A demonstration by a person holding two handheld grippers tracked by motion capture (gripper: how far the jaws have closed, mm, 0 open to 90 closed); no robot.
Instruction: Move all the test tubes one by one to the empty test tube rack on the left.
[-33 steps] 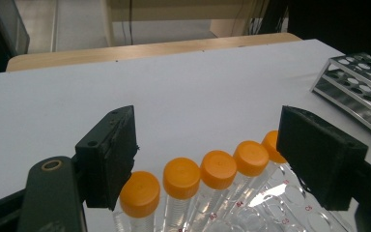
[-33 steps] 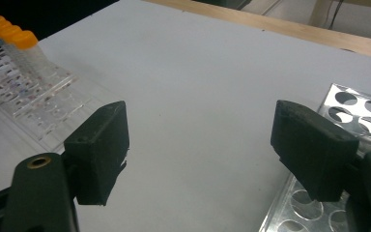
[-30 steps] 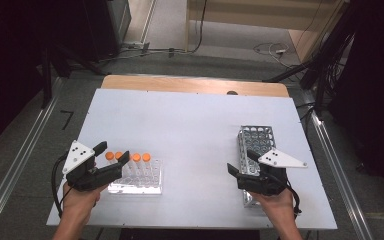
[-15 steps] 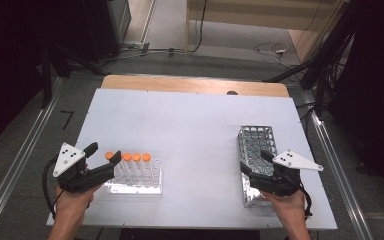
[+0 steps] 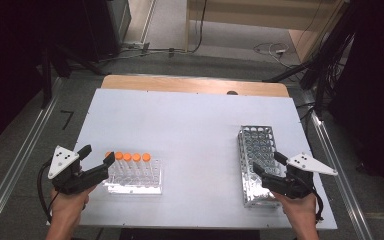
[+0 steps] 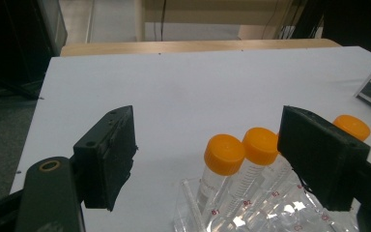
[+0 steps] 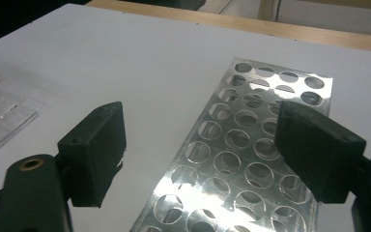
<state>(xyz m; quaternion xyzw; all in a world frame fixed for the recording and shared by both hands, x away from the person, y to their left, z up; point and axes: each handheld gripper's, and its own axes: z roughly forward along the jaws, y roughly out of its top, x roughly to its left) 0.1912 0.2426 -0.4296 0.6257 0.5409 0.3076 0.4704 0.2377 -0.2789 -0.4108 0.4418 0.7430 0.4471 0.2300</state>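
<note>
Orange caps (image 6: 224, 152) on clear tubes (image 6: 212, 188); silvery rack (image 7: 241, 159), seemingly perforated.

Four clear tubes with orange screw caps (image 5: 129, 157) stand upright in a row along the far edge of a clear plastic rack (image 5: 134, 184), just right of the left tongs (image 5: 96, 161), whose open jaws hold nothing. In the left gripper view the tubes (image 6: 224, 159) show graduation marks. A perforated metal tube rack (image 5: 256, 160), its holes empty, lies lengthwise under the open right tongs (image 5: 268, 164).
</note>
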